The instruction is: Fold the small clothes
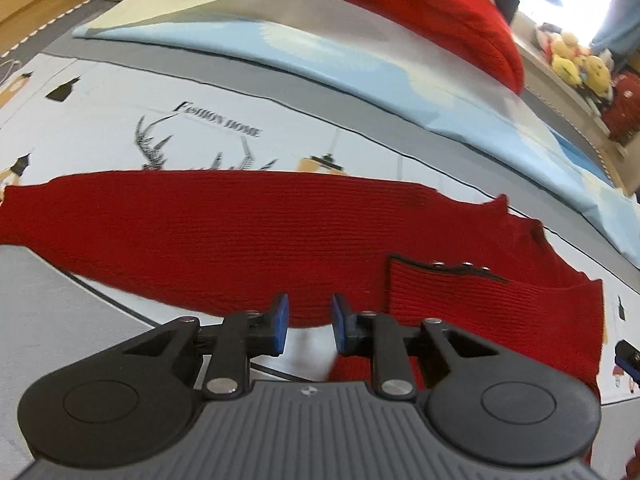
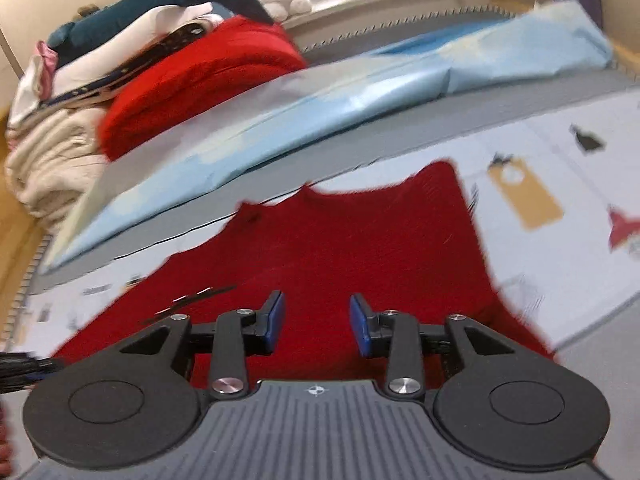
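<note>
On the printed bed sheet the red knit garment lay flat, its long axis running left to right across the left wrist view. At its near hem, the left gripper hung with jaws apart, nothing between the pads. Further right, the right gripper hovered over the cloth itself, jaws also released and empty. I judged both equally near, the left better placed for the hem.
</note>
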The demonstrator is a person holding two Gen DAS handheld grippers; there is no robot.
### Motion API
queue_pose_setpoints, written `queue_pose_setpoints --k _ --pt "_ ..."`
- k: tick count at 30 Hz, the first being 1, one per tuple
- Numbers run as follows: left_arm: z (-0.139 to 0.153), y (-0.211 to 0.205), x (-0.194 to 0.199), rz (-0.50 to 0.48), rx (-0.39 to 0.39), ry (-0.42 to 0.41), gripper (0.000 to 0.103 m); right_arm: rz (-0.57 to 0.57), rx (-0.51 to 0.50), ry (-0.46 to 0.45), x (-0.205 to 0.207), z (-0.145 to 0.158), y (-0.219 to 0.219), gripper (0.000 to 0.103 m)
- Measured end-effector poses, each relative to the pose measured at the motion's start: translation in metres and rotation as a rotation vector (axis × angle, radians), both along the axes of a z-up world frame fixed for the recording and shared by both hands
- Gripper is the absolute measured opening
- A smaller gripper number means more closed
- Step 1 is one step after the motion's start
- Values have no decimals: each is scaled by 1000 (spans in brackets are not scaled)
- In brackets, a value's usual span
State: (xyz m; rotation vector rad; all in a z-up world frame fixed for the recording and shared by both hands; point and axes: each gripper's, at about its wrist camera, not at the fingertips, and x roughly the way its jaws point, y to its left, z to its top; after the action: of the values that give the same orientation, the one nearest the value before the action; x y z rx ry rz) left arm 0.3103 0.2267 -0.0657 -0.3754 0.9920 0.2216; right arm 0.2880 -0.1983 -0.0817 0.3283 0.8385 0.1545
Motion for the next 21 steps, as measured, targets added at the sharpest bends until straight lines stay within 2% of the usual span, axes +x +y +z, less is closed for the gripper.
queue_pose_setpoints --k 3,5,6,7,8,10,12,14,15,17,21 --pt "-2 6 -1 -1 10 11 25 -55 -61 2 22 -33 -13 37" --pt "-2 10 -1 -4 14 10 25 -140 -99 61 33 -60 -31 36" --pt "-1 13 -2 0 13 8 25 -163 -75 112 37 -74 -42 30" --pt "-1 16 -2 6 11 9 25 -186 -26 141 38 -83 -53 19" --pt "0 19 -2 11 8 10 25 -217 12 144 37 -85 -60 16" --pt "4 25 -3 14 7 -3 25 -255 66 145 36 -78 -66 19" --pt "5 32 -2 24 5 -3 25 -254 67 103 33 -70 -66 25" --pt "8 40 -3 43 -10 -10 25 -220 -3 141 33 -75 -65 20" --pt "9 44 -4 55 -14 -13 25 -229 -3 156 32 -75 -65 20" --pt "11 53 -6 80 -29 -16 25 -252 -8 159 28 -55 -58 28" --pt "14 62 -8 97 -35 -25 25 -180 -70 48 13 6 -23 39"
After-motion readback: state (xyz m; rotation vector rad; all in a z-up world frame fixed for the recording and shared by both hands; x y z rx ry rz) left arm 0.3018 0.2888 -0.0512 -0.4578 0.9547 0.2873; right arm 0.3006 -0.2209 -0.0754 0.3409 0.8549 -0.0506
